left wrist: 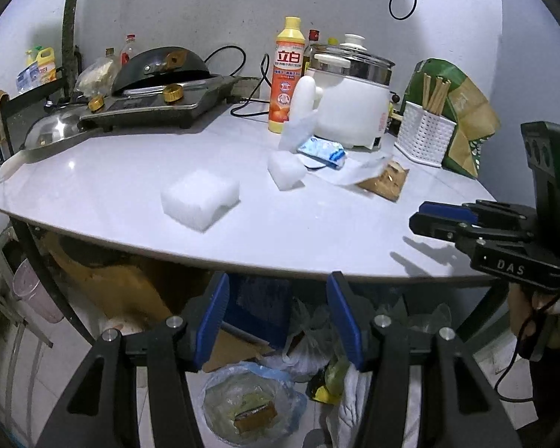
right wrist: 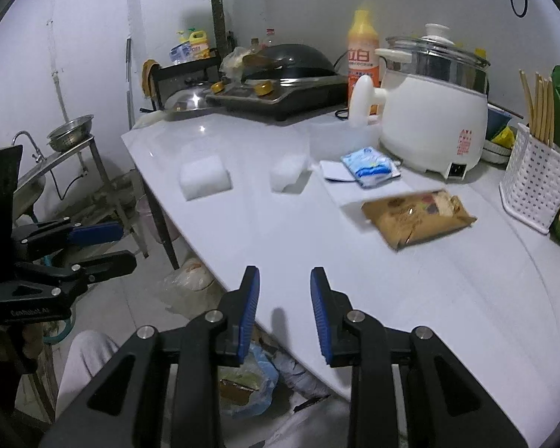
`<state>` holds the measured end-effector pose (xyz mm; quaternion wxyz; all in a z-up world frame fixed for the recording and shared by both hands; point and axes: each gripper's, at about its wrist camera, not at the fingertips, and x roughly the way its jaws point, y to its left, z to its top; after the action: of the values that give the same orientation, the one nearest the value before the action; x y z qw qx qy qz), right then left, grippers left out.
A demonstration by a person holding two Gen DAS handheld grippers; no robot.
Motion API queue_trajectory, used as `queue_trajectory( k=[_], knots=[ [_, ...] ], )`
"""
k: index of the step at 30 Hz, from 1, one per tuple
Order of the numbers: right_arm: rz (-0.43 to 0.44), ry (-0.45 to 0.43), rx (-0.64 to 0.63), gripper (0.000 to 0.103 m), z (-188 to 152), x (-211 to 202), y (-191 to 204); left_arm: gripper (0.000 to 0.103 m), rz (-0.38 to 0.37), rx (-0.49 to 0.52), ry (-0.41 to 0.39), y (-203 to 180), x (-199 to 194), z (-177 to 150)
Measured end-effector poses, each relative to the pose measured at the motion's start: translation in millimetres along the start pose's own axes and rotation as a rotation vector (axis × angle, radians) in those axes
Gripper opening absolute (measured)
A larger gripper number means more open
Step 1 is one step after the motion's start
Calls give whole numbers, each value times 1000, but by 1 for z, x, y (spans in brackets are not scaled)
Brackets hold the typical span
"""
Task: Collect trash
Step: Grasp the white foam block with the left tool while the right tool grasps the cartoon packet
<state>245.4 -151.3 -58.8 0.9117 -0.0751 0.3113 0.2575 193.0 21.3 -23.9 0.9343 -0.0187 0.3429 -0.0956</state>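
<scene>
A: Both tools? The left tool (left wrist: 276, 321) hangs past the counter (left wrist: 104, 183) edge, jaws apart, empty. The right tool (right wrist: 284, 313) is open too, holding nothing.

B: And the trash?

A: A brown packet (right wrist: 418, 214) and a blue wrapper (right wrist: 369, 167) lie on the counter near the white cooker (right wrist: 433, 127).

A modest home kitchen. On the pale grey surface (left wrist: 130, 171) stand a grimy two-burner gas stove (left wrist: 160, 102) under a black wok (left wrist: 164, 65), a white electric cooker with a glass lid (right wrist: 435, 112), an orange bottle of dish soap (left wrist: 284, 78) and a white basket of chopsticks (right wrist: 534, 183). A small metal sink with a tap (right wrist: 33, 171) stands beside it.
</scene>
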Motion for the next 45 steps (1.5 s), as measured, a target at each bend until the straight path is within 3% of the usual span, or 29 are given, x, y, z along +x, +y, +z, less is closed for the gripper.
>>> queue_trajectory(
  k=[5, 12, 16, 20, 22, 25, 34, 38, 45],
  knots=[
    [-11, -1, 6, 33, 18, 9, -10, 55, -5, 4, 5, 11, 15, 17],
    [-33, 12, 24, 33, 40, 32, -25, 55, 6, -27, 24, 30, 44, 35],
    [-50, 11, 26, 33, 54, 41, -32, 66, 21, -19, 5, 39, 52, 49],
    [-69, 11, 26, 33, 68, 51, -41, 69, 34, -19, -13, 52, 60, 61],
    [-79, 10, 27, 34, 74, 55, -44, 77, 45, -17, -17, 57, 64, 65],
    [-91, 6, 35, 46, 86, 63, -53, 80, 73, -16, -9, 66, 74, 67],
    [-129, 31, 72, 48, 109, 101, -76, 81, 51, 2, 17, 77, 94, 68],
    [-138, 64, 99, 60, 115, 124, -86, 87, 23, -6, 22, 81, 100, 68],
    [-147, 119, 110, 60, 118, 158, -91, 87, -26, -16, 15, 83, 101, 67]
  ],
)
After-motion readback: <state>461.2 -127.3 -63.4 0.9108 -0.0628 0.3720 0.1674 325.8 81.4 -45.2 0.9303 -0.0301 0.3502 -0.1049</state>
